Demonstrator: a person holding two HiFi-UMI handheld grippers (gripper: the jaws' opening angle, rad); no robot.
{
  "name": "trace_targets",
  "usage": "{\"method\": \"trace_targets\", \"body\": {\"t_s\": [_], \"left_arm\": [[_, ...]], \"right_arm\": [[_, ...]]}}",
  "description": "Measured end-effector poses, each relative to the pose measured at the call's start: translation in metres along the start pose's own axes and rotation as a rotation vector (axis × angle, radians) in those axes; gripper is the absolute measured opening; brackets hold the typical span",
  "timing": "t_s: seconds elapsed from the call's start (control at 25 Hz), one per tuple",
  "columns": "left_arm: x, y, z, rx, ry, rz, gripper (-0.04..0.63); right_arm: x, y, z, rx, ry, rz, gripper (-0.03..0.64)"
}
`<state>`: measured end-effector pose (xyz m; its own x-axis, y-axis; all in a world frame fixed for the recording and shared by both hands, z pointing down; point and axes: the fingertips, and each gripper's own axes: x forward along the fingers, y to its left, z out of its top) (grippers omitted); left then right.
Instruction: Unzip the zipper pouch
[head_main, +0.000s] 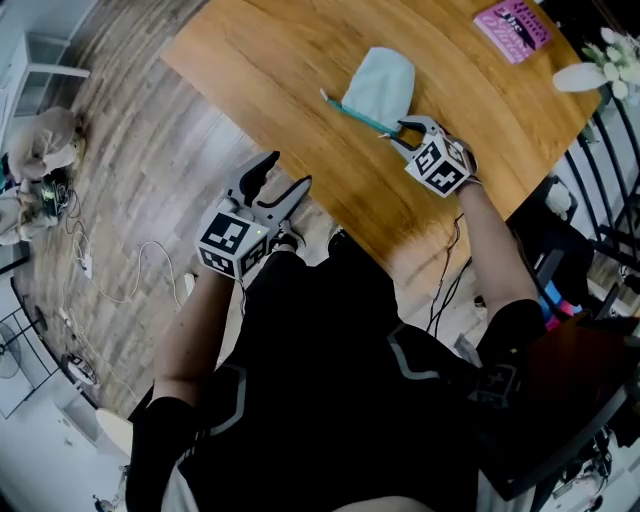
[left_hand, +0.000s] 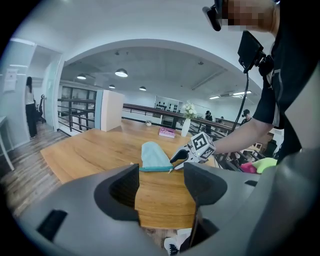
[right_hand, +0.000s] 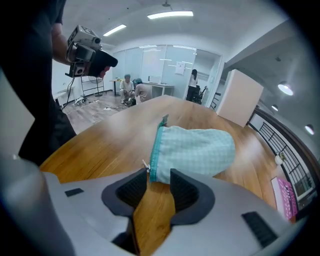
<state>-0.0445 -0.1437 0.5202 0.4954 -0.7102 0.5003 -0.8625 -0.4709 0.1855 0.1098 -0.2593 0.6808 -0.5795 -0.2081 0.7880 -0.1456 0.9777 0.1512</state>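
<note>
A pale green checked zipper pouch (head_main: 382, 85) (left_hand: 152, 155) (right_hand: 195, 150) lies flat on the wooden table (head_main: 300, 60), its teal zipper band (right_hand: 157, 150) facing the person. My right gripper (head_main: 398, 135) (right_hand: 159, 177) (left_hand: 174, 163) rests low on the table at the zipper's near end. The pouch's corner sits between its jaws, a gap shows, and a small white zipper pull (right_hand: 145, 165) lies by the left jaw tip. My left gripper (head_main: 287, 172) (left_hand: 161, 175) hangs open and empty just off the table's near edge, pointed at the pouch.
A pink book (head_main: 512, 27) (left_hand: 167, 132) (right_hand: 285, 197) and a white vase with flowers (head_main: 590, 72) (left_hand: 187, 125) stand at the table's far right. A black railing (head_main: 610, 160) runs beyond it. Cables (head_main: 110, 285) trail over the wood floor at left.
</note>
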Motion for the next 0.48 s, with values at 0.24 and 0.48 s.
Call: {"method": "trace_targets", "body": {"t_s": [0.24, 0.48], "left_arm": [[-0.0017, 0.0031, -0.0048, -0.003, 0.01, 0.001, 0.295], [-0.0025, 0.0059, -0.0063, -0.008, 0.016, 0.004, 0.295]], "right_arm": [[0.0102, 0.0031, -0.0042, -0.014, 0.003, 0.037, 0.126], [0.0124, 0.0077, -0.0067, 0.014, -0.011, 0.102, 0.081]]}}
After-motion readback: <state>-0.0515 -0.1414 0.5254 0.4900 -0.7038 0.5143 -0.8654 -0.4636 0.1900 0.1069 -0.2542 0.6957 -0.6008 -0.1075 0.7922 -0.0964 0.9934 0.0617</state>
